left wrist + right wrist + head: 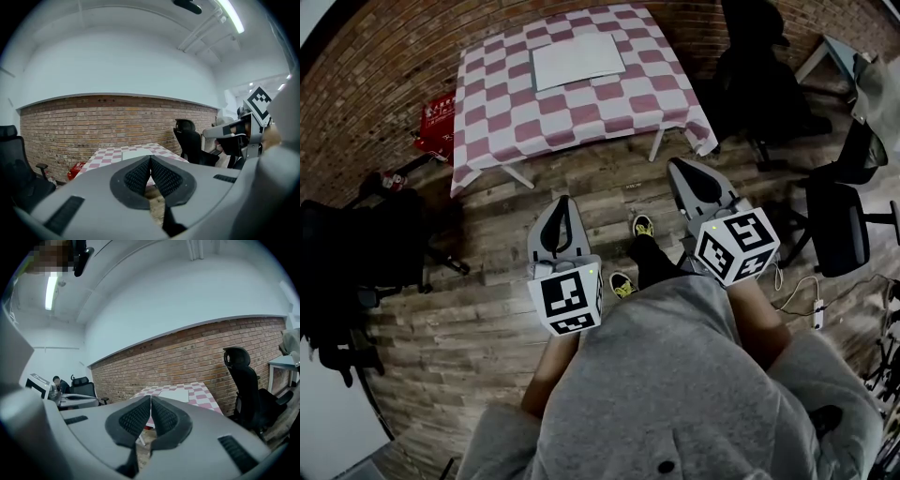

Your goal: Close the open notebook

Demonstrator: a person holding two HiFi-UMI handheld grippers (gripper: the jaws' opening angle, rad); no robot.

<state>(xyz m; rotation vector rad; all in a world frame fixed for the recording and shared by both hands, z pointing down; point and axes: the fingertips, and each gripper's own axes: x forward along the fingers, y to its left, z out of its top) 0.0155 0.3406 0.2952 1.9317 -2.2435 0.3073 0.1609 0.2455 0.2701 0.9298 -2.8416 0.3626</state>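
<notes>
A white notebook lies flat on a table with a red-and-white checked cloth, next to the brick wall. It shows small in the left gripper view and the right gripper view. My left gripper is shut and empty, held over the wooden floor well short of the table. My right gripper is also shut with nothing in it, a little nearer the table's front edge. Both point toward the table.
Black office chairs stand to the right of the table, at the far right and at the left. A red object sits on the floor by the wall. My yellow shoes stand between the grippers.
</notes>
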